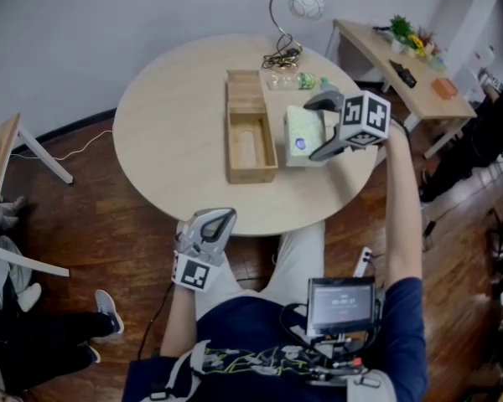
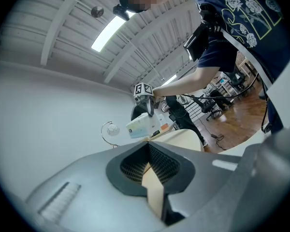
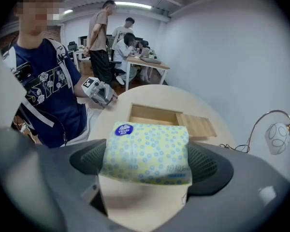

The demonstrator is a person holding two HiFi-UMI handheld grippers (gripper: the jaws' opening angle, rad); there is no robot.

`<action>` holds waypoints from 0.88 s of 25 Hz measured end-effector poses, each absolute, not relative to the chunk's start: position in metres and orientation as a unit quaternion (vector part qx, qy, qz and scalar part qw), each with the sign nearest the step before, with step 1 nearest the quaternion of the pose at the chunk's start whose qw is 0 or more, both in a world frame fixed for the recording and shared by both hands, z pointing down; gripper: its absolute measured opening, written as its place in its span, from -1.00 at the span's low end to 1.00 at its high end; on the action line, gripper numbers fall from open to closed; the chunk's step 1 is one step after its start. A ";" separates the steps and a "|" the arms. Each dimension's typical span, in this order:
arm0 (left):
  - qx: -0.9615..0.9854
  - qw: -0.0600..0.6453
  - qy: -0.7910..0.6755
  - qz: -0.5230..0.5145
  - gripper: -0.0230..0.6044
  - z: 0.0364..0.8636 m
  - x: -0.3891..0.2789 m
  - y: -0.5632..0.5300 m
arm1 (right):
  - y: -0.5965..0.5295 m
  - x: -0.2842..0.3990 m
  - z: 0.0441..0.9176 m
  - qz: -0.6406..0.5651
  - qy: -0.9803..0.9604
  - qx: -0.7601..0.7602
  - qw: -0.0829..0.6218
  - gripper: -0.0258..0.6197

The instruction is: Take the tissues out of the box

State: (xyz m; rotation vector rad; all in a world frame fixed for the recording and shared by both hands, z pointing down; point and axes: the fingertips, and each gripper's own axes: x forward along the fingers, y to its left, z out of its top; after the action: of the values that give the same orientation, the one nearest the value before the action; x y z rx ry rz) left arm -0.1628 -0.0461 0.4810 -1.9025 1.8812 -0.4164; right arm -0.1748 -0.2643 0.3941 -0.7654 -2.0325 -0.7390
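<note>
We are pinching the tissue pack (image 3: 146, 151) in our right claw (image 1: 317, 127), wooden box (image 3: 153, 115) lying open just beyond it, left claw (image 1: 213, 224) pressed together at the table (image 1: 168, 107) edge

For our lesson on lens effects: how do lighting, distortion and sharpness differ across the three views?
Head view: even light, only soft shadows on the round table. Left gripper view: strong fisheye, black corners, ceiling strip light blown out to white. Right gripper view: same fisheye and dark corners, tissue pack sharp in the centre, mosaic patch at top left.
</note>
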 end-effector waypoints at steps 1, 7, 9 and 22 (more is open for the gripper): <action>-0.686 0.215 0.679 -0.150 -0.92 0.481 -0.163 -0.046 | -0.268 -0.174 0.397 -0.290 -0.809 -0.302 0.413 0.71; -0.686 0.214 0.679 -0.152 -0.92 0.482 -0.163 -0.046 | -0.278 -0.167 0.429 -0.257 -0.813 -0.304 0.425 0.70; -0.687 0.214 0.679 -0.147 -0.92 0.481 -0.163 -0.045 | -0.281 -0.166 0.439 -0.250 -0.812 -0.301 0.434 0.70; -0.691 0.219 0.679 -0.119 -0.92 0.470 -0.166 -0.042 | -0.279 -0.164 0.490 -0.185 -0.836 -0.304 0.418 0.71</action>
State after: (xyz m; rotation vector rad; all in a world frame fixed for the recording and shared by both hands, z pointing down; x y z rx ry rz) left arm -0.1658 -0.0419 0.4697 -1.9116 1.8779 -0.3304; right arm -0.1638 -0.2793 0.4899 -0.7615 -2.0973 -0.4651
